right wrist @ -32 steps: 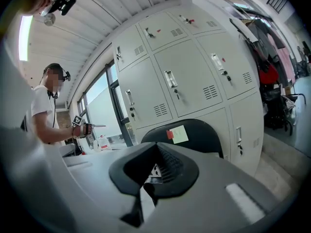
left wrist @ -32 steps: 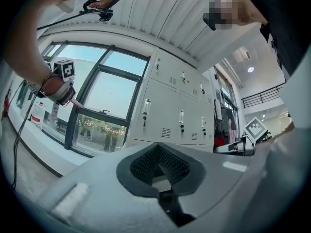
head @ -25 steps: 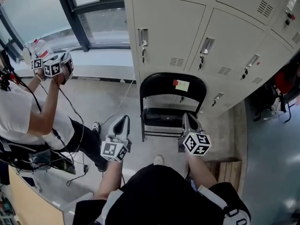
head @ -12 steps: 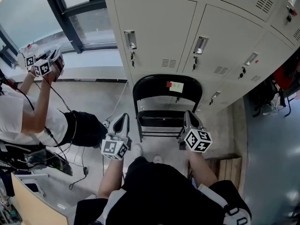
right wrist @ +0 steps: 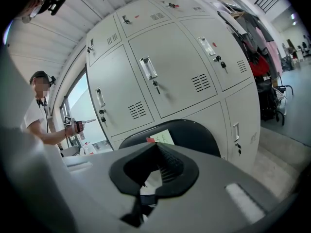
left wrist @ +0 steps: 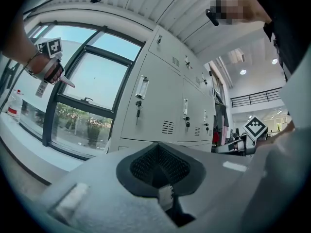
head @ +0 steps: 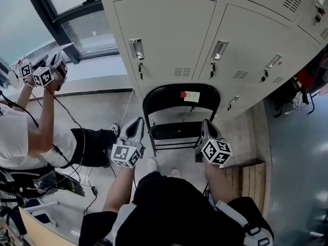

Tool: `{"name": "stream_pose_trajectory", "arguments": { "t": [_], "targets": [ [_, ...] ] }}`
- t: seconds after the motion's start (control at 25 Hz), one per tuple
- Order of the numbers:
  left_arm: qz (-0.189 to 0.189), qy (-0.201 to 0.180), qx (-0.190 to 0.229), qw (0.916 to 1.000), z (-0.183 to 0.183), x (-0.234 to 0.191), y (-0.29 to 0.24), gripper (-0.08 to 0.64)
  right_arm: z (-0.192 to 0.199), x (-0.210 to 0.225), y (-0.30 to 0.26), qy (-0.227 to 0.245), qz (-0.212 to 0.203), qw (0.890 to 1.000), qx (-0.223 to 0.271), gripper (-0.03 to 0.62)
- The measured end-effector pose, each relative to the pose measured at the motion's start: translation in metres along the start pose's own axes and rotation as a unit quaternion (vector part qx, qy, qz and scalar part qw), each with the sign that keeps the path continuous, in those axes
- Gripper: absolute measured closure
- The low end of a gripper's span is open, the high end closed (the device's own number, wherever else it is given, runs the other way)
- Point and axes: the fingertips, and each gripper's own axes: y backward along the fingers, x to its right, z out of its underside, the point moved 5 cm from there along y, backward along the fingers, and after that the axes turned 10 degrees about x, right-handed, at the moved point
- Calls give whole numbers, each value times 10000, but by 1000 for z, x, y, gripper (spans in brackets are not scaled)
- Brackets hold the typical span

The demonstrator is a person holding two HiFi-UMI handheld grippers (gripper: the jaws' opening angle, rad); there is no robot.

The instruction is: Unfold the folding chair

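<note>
While the grey lockers (head: 169, 40) rose straight ahead of both grippers, the black folding chair (head: 180, 95) leaned against them, between and just beyond the two tips, and appeared folded. The left gripper (head: 137, 122) and right gripper (head: 205, 124) hovered on either side of its frame, each with jaws pressed together on nothing. This looked like the approach. Next, the jaws would need to part and take the seat edge or frame.

I see a black metal folding chair (head: 164, 100) with a red-and-cream paper label (head: 190, 96), and pale grey steel lockers (head: 169, 35).
</note>
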Motion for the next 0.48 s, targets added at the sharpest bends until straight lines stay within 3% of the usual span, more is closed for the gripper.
{"name": "stream_pose_trajectory", "arguments": {
  "t": [0.48],
  "targets": [
    [484,27,-334,9983,17,-35,-37,558,11,-4,-7,-139,587,9981,83,588]
  ]
}}
